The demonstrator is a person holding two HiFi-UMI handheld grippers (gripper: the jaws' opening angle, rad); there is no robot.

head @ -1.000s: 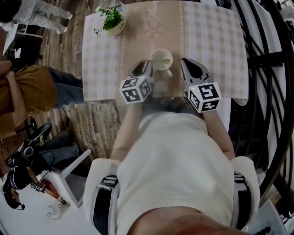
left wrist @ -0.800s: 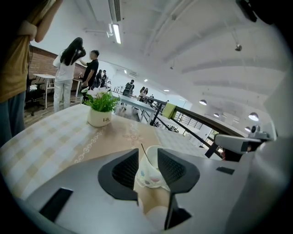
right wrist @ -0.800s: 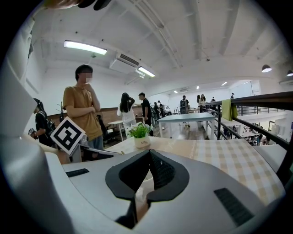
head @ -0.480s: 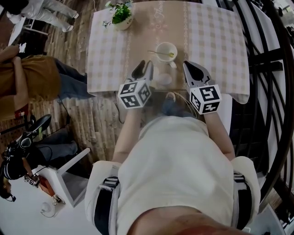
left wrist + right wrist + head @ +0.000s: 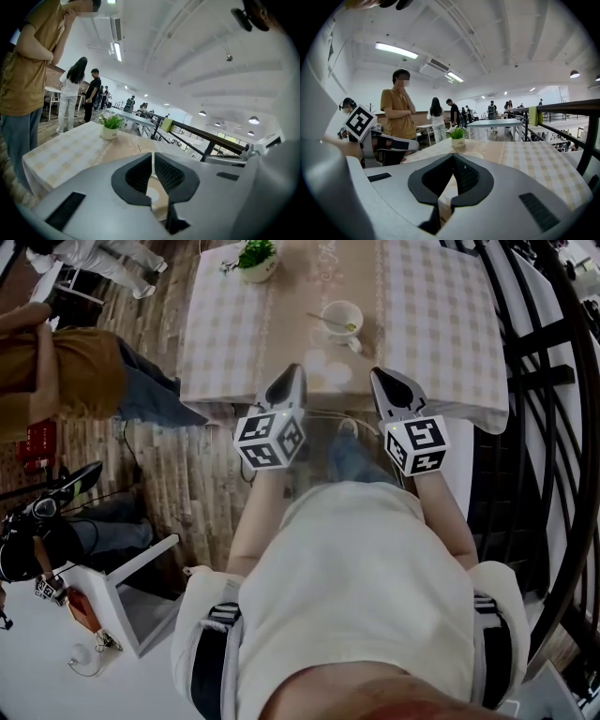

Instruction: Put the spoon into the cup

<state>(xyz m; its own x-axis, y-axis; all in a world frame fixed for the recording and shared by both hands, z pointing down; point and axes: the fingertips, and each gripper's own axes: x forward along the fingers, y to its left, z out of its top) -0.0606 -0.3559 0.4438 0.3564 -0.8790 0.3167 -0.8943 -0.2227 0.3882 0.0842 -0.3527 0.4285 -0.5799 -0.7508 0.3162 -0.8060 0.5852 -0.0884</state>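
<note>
Head view: spoon [image 5: 328, 321] lies in cup [image 5: 353, 313], handle over left rim. Cup on checked table [image 5: 441, 324], well ahead of both grippers. Left gripper [image 5: 292, 379] and right gripper [image 5: 389, 381] side by side at near table edge.
Left gripper view: jaws closing, tips almost meeting, nothing between.
Right gripper view: jaws together, empty; potted plant [image 5: 457, 135] ahead.

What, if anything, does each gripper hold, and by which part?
Nothing: on the left gripper the jaws are closing on air; the right gripper is shut, empty.
</note>
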